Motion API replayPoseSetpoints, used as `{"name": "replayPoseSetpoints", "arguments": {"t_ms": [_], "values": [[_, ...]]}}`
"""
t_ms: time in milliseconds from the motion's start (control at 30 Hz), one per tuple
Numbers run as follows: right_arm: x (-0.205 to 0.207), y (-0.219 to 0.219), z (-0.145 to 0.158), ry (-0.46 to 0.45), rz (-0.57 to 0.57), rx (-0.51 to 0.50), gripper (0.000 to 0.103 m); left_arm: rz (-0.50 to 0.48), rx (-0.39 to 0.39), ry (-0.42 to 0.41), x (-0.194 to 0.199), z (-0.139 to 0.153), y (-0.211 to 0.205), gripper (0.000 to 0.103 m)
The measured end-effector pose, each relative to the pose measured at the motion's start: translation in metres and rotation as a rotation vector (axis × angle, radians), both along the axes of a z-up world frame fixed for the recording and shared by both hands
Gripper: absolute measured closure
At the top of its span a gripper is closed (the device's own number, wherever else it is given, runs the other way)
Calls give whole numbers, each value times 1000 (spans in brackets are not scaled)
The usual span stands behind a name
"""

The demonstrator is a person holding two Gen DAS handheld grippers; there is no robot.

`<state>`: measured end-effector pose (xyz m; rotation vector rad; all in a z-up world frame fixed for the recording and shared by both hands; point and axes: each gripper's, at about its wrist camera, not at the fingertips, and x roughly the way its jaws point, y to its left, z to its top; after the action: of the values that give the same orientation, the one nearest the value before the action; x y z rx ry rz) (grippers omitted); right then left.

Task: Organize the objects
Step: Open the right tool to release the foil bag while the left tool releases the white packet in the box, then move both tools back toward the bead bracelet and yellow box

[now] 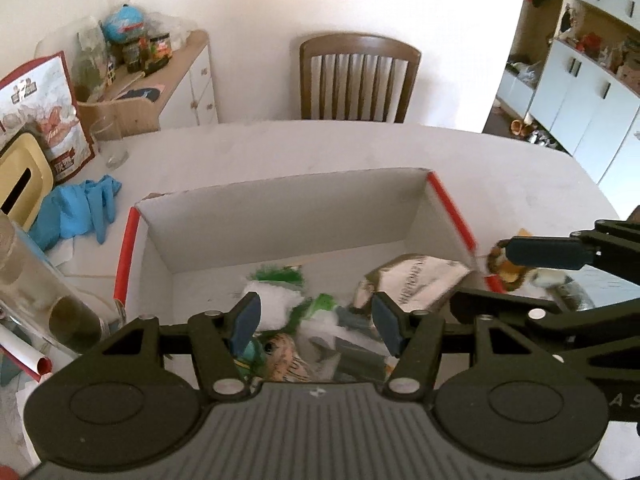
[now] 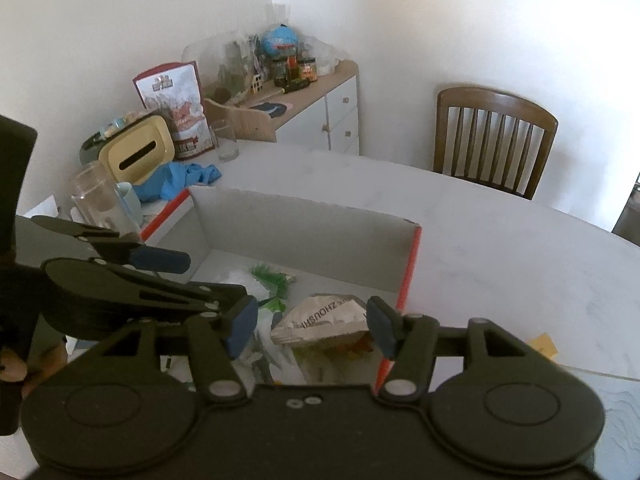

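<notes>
Left gripper (image 1: 316, 326): jaws parted, blue pads clear of everything, nothing held; it hangs above the near end of the box, pointing down into it.
Right gripper (image 2: 312, 326): jaws likewise apart and empty, over the box's near right corner; in the left wrist view it reaches in from the right edge (image 1: 544, 254).
Under the left gripper: a heap of small items in the box, among them a striped fish-like toy (image 1: 286, 356), grey pieces (image 1: 352, 354), and white and green wrappers (image 1: 280, 300). All lie below the pads, not between them.
Under the right gripper: a crumpled grey-white packet with printed letters (image 2: 320, 318), lying on the box floor just ahead of the pads and untouched by them.
Box (image 1: 280, 220): open white cardboard with red edge strips, standing on the white table (image 1: 480, 160); its far half is bare floor.
Left of the box: a blue glove (image 1: 80, 208), a clear glass (image 2: 100, 200), a yellow tissue holder (image 2: 138, 152) and a red-and-white snack bag (image 2: 176, 108).
Beyond the table: a wooden chair (image 1: 358, 76) against the wall, and a low white cabinet (image 1: 192, 80) topped with jars and a small blue globe (image 1: 122, 26).
</notes>
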<state>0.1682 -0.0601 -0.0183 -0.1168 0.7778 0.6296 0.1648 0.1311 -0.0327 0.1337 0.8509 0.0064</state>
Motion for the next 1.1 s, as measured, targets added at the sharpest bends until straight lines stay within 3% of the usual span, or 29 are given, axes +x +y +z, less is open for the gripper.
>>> {"name": "replayPoseSetpoints", "arguments": {"t_ms": [567, 733, 1000, 1100], "values": [[-35, -81, 29, -42, -31, 67, 33, -66, -28, -54, -38, 20, -68, 37], [-42, -116, 28, -29, -71, 84, 26, -98, -40, -53, -44, 16, -94, 31], [-48, -170, 17, -27, -148, 80, 14, -134, -41, -37, -44, 2, -136, 30], [-48, -190, 10, -37, -179, 70, 10, -142, -37, -40, -42, -3, -150, 23]]}}
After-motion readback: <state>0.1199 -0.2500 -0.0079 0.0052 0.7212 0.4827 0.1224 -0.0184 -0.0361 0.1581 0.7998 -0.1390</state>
